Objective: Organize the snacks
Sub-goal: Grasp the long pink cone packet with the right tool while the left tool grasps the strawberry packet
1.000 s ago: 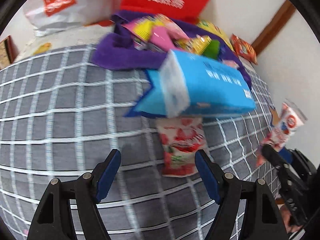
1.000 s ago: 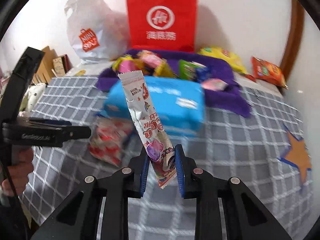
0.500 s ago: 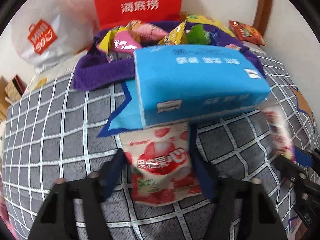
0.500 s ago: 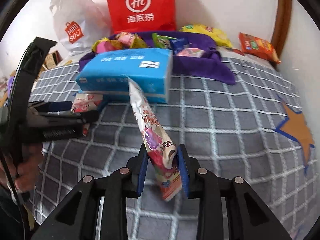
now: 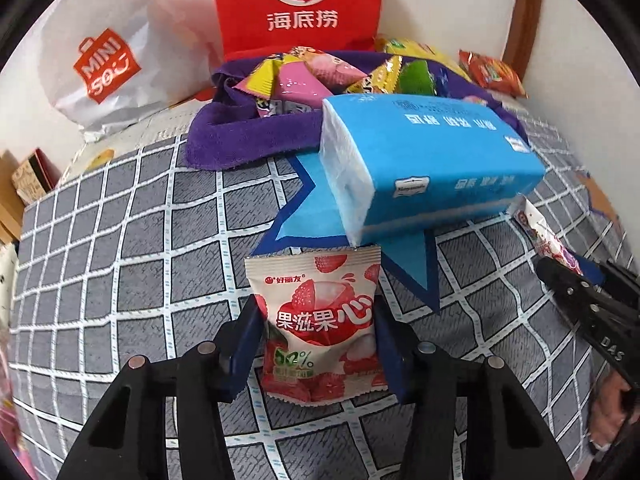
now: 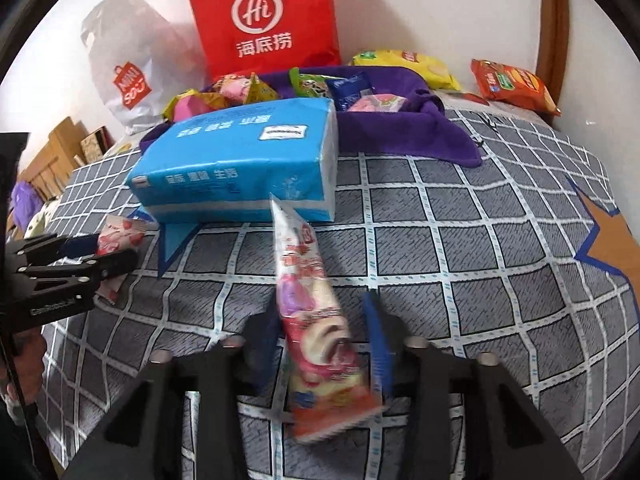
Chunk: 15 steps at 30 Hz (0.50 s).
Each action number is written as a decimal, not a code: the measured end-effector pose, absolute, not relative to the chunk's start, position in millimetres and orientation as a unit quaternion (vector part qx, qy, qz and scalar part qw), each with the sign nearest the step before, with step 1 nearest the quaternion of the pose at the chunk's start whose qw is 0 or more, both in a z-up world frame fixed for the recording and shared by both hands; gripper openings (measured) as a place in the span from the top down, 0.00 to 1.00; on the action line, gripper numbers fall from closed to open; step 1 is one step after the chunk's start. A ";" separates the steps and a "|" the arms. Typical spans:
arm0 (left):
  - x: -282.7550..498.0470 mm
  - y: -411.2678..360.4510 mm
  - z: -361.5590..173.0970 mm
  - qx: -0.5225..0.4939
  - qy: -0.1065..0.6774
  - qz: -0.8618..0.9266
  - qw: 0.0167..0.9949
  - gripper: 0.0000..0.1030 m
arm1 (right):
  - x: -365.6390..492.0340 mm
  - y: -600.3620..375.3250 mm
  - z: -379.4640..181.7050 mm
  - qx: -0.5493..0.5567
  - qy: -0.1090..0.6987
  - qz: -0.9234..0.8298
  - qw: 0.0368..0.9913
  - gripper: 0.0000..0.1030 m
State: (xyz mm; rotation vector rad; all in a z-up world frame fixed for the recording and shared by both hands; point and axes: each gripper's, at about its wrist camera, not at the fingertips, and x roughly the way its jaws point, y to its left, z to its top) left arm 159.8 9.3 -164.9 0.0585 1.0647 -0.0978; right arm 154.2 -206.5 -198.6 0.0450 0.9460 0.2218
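**Inspector:** Left gripper (image 5: 316, 332) has just been closing; its blue pads now sit against both side edges of the strawberry pouch (image 5: 320, 320), which lies flat on the grid bedspread (image 5: 120, 272) just in front of the blue tissue pack (image 5: 424, 160). Right gripper (image 6: 324, 344) has eased open slightly, and the long stick packet (image 6: 316, 312) stands tilted between its jaws; the frame is blurred there, so I cannot tell if the pads press on it.

**Assistant:** Handling?

**Inspector:** Judged light and soft, with a glossy film that may slip. The pouch looks puffed and should crumple under a hard squeeze, so hold across the middle, as now, and press gently. The stick packet is limp above the jaws; take it low, near its sealed end.

**Assistant:** Surface and room?

**Inspector:** Quilted grey cloth with white lines and star patches, apparently padded, so it will give under a downward push. At the back, a purple fabric basket (image 6: 420, 128) full of sweets; behind it a red paper bag (image 6: 264, 20) and a white shopping bag (image 6: 128, 68) against the wall. Yellow (image 6: 404, 64) and orange (image 6: 512, 84) crisp bags lie beside the basket.
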 end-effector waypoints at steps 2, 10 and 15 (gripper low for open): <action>154.8 9.2 -166.2 0.033 0.496 -0.052 0.866 0.51 | 154.9 -206.2 -199.8 0.019 0.449 0.095 0.888 0.70; 146.5 3.0 -169.0 0.036 0.463 -0.049 0.884 0.51 | 153.7 -198.5 -200.3 -0.005 0.449 0.080 0.890 0.70; 147.7 4.8 -168.6 0.029 0.463 -0.052 0.884 0.50 | 152.2 -198.0 -200.5 -0.007 0.449 0.079 0.890 0.70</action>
